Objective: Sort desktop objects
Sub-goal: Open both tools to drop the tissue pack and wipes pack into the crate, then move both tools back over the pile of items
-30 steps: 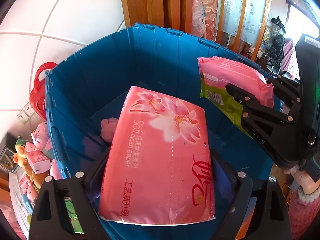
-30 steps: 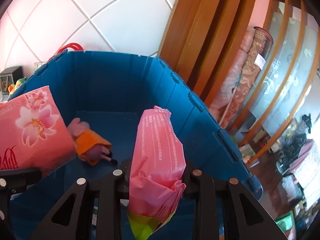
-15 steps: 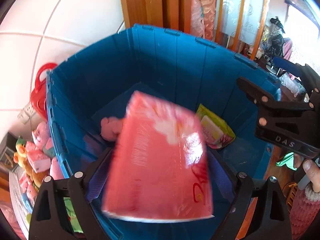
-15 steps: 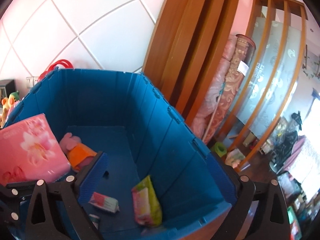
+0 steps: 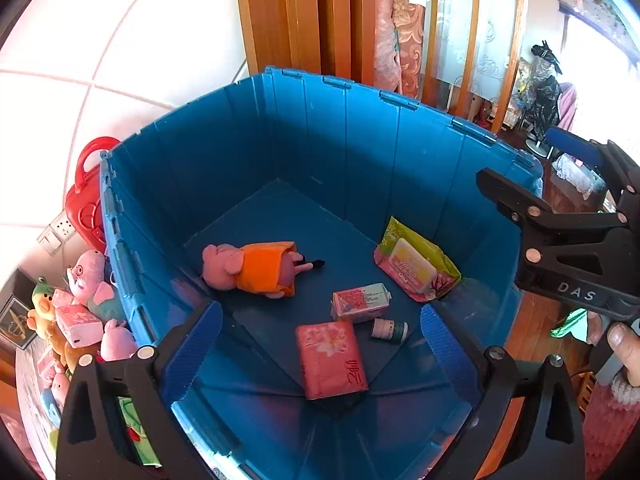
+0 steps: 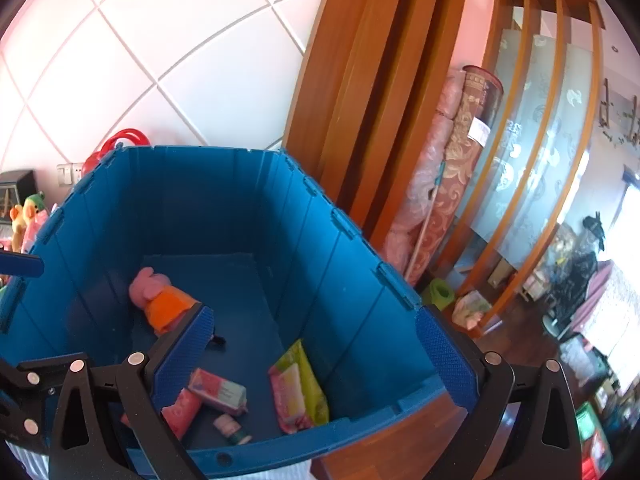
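Both the left gripper point(image 5: 320, 344) & right gripper point(image 6: 316, 356), jaws just opened wide & empty, are held above the blue crate point(image 5: 360, 140), w/ 1 pink tissue pack point(image 5: 331, 358) lying inside.

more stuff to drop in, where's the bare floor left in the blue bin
The far half of the bin floor, behind the pig plush up to the back wall, is bare. So is the strip by the left wall. The near right is crowded: wipes pack, small box, bottle, tissue pack.

Lying in the blue plastic crate point(image 5: 248, 152): pink plush pig in orange dress point(image 5: 256, 266) at left, green-and-pink wipes pack point(image 5: 416, 266) at right, w/ pink tissue pack point(image 5: 330, 358) nearest, small carton point(image 5: 360, 302) & small bottle point(image 5: 389, 330) btwn.
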A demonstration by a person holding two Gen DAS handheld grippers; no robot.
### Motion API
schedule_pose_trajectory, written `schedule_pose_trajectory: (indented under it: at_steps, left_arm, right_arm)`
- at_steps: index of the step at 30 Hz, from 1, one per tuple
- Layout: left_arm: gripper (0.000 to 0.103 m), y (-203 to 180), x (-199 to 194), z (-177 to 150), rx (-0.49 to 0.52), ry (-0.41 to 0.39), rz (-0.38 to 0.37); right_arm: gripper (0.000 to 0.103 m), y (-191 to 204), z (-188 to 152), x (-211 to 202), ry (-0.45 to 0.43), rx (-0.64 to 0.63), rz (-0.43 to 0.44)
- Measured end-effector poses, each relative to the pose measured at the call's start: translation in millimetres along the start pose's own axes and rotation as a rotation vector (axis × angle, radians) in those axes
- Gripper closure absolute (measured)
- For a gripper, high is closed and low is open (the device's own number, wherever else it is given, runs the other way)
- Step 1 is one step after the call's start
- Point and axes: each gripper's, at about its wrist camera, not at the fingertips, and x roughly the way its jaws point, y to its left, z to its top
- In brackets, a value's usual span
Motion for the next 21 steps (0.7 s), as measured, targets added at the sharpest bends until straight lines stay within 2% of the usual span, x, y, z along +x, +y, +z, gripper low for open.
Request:
schedule_pose_trajectory:
  at_steps: [7, 11, 17, 21]
  left_arm:
    - [0.002, 24.9, -29.4, -15.1, -0.05, -0.067, 0.014]
    - [0.002, 50.7, -48.2, -31.0, -0.093, -0.095, 0.042]
    - [0.002, 113.5, -78.5, -78.6, -0.204, -0.139, 0.127]
    - [0.002, 168.5, -92.7, -121.8, -0.3, -0.124, 0.182]
  right_arm:
    - [0.0, 17.7, 3.8, -18.7, -0.021, -0.003, 0.027]
    - [0.0, 40.4, 12.6, -35.4, -0.053, 0.006, 0.085]
    - [0.0, 102.6, 28.8, -63.1, -0.125, -0.027, 0.196]
    - [0.0, 154.8, 38.8, -76.2, -0.142, -0.056, 0.286]
